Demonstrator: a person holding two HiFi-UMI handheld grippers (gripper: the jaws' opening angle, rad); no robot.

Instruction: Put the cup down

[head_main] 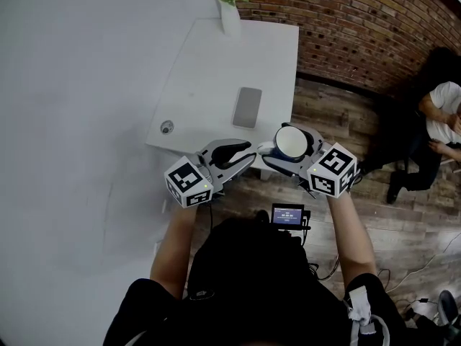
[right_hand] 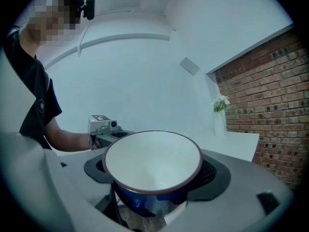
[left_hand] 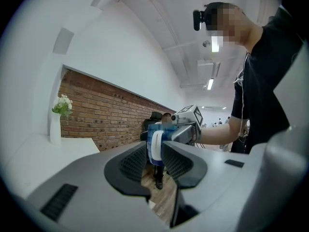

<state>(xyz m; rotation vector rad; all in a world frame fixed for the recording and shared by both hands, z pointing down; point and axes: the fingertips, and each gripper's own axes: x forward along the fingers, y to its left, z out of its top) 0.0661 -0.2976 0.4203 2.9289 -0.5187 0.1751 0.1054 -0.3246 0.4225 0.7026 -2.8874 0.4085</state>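
Note:
A blue cup [head_main: 292, 141] with a white inside hangs upright in the air over the near right corner of the white table [head_main: 216, 71]. My right gripper [head_main: 282, 151] has its jaws wide around the cup's body and is shut on it; in the right gripper view the cup [right_hand: 152, 161] fills the space between them. My left gripper [head_main: 253, 154] points at the cup from the left. Its jaws stand narrow, and the cup's white handle [left_hand: 156, 146] sits in the gap between the pads [left_hand: 133, 164].
On the table lie a grey phone [head_main: 248, 107] and a small round object [head_main: 167, 127]; a white vase of flowers [head_main: 230, 6] stands at its far edge. Right of the table are wooden floor [head_main: 338, 114], a brick wall and a seated person [head_main: 439, 121].

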